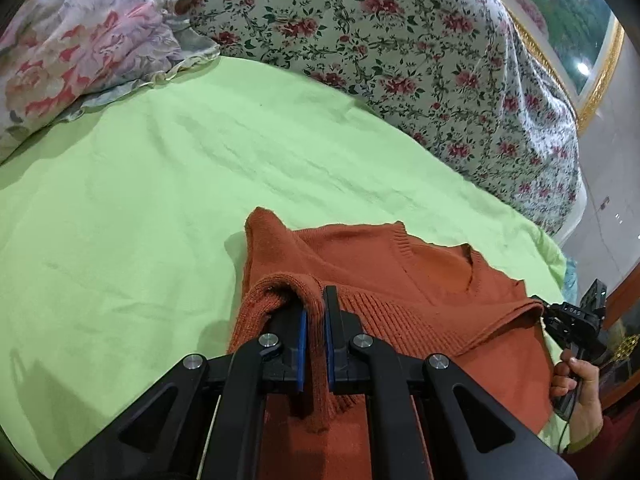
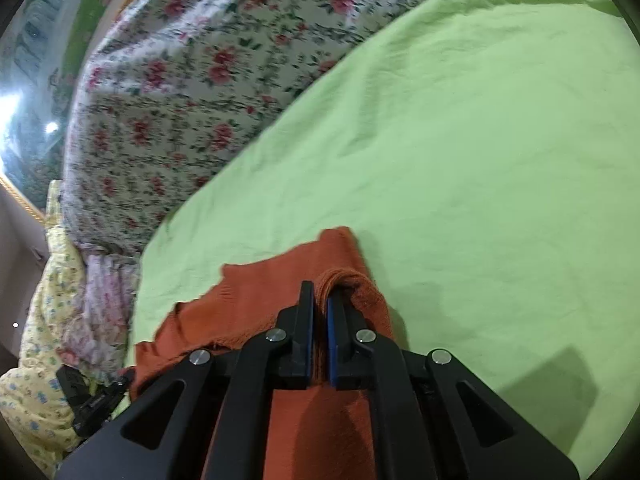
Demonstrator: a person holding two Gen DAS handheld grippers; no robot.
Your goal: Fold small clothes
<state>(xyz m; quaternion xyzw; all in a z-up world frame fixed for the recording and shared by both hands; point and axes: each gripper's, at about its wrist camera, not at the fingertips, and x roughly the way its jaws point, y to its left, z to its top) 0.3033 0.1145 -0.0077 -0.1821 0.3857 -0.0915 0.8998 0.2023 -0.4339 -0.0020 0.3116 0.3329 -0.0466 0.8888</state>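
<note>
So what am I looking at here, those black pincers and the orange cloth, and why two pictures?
No robot here: a person holds a two-finger clamp in each hand, each carrying its own camera. One picture looks along the left gripper, the other along the right gripper. Both are shut on folds of one orange knitted sweater, which lies partly on a green sheet. Flowered bedding is piled behind it. At the left view's edge you see the person's right hand holding the other clamp.

Left tongs clamped tight, angled downward, right tongs likewise clamped, angled downward
</note>
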